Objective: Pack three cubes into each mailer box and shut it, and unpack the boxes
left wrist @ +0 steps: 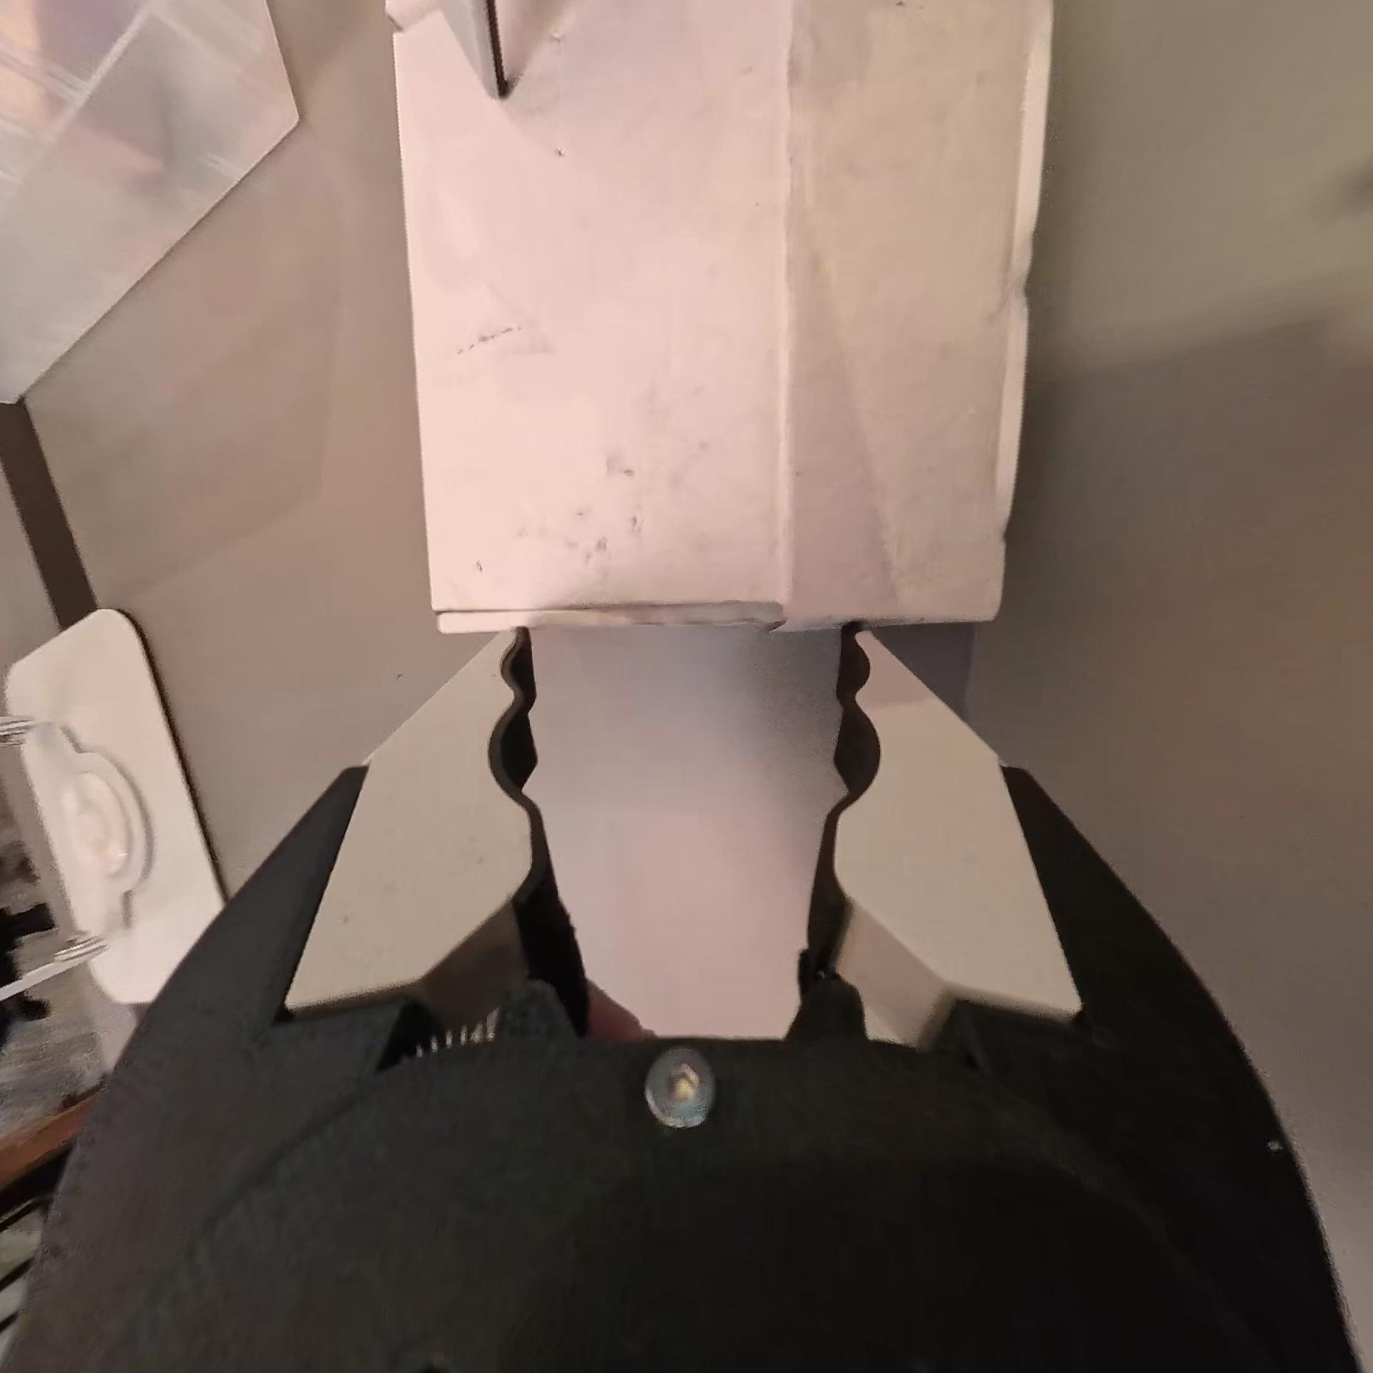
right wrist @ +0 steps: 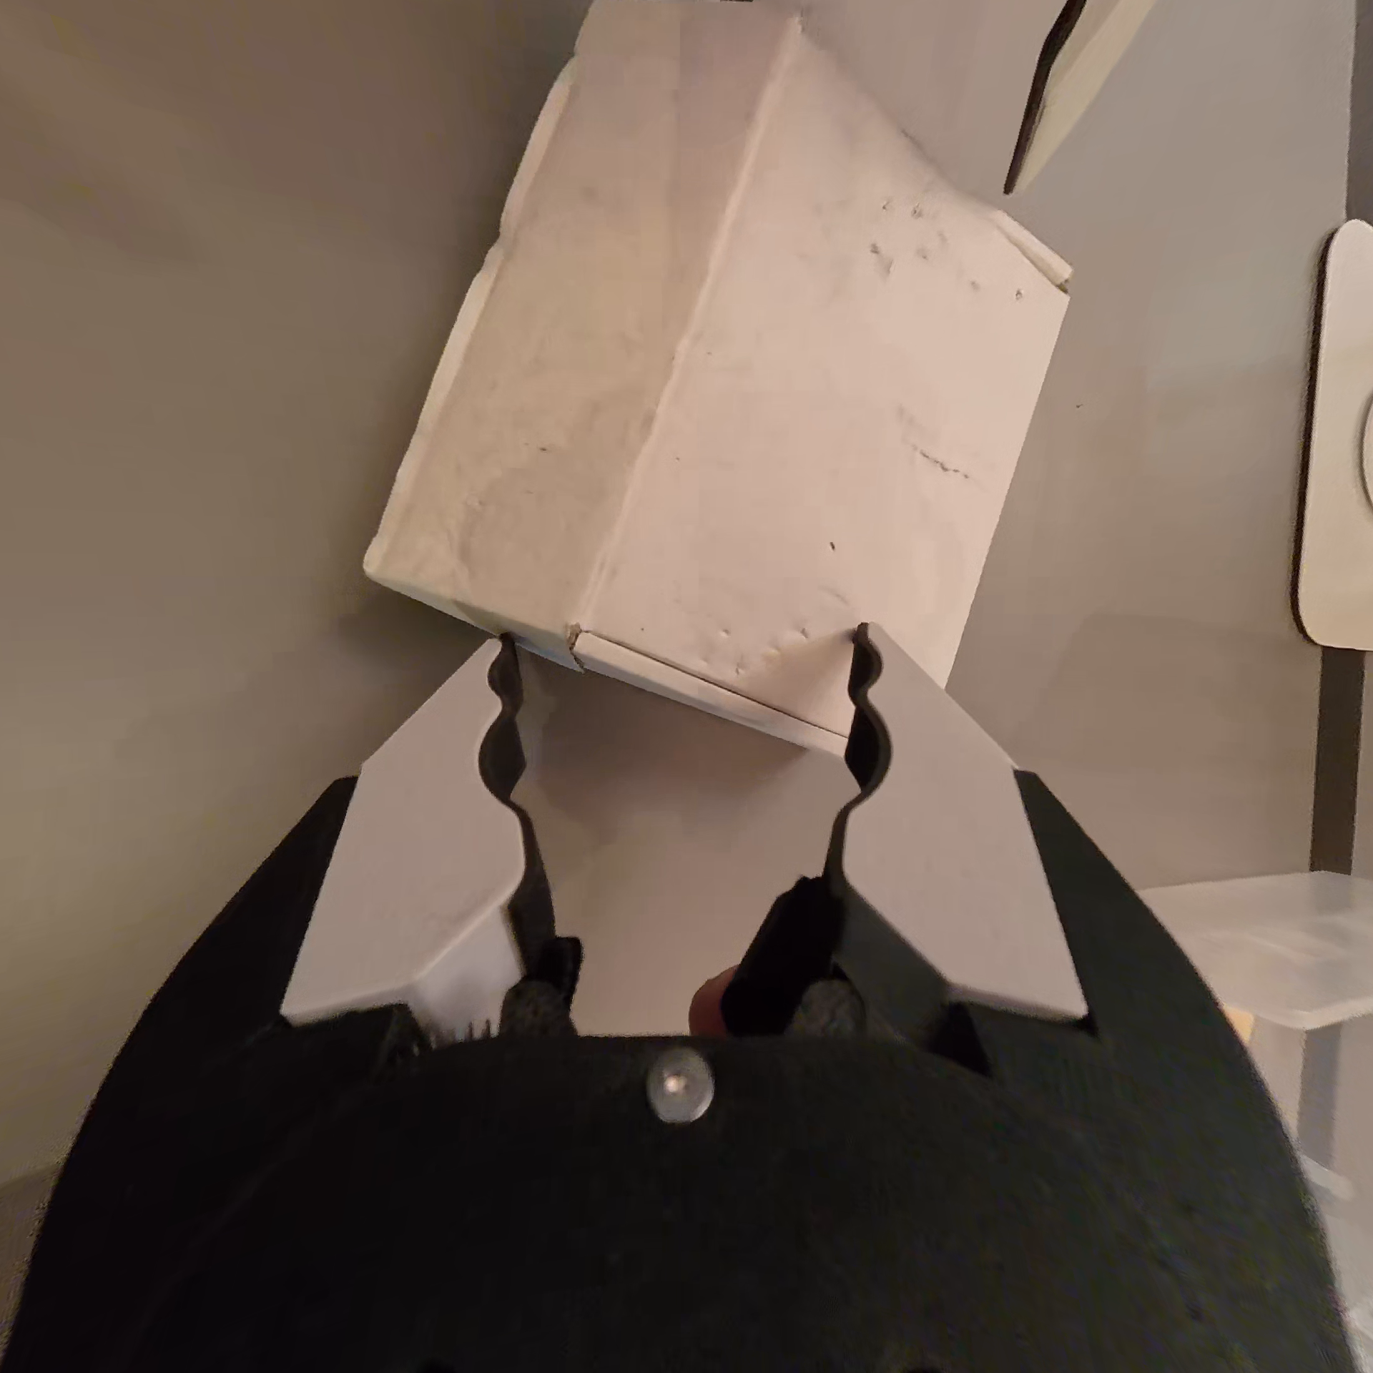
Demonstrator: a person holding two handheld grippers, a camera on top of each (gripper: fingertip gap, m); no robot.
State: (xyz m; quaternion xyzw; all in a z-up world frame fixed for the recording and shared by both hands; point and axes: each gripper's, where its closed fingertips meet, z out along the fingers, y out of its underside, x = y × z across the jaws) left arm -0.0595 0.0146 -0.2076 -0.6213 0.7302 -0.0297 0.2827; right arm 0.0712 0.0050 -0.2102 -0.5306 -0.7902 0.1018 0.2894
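Note:
A white mailer box, shut and scuffed, lies on the grey table. No cubes show. My left gripper is open, its fingertips at the box's near edge, and the box's white end face fills the gap between the jaws. In the right wrist view the same box sits tilted. My right gripper is open, its fingertips at the box's near lower edge. The box is wider than either jaw gap. A finger of the left gripper shows beyond the box's far corner.
A clear plastic container stands at the far left of the left wrist view, and shows at the lower right of the right wrist view. A white rounded plate-like fixture lies by the table's edge, also showing in the right wrist view.

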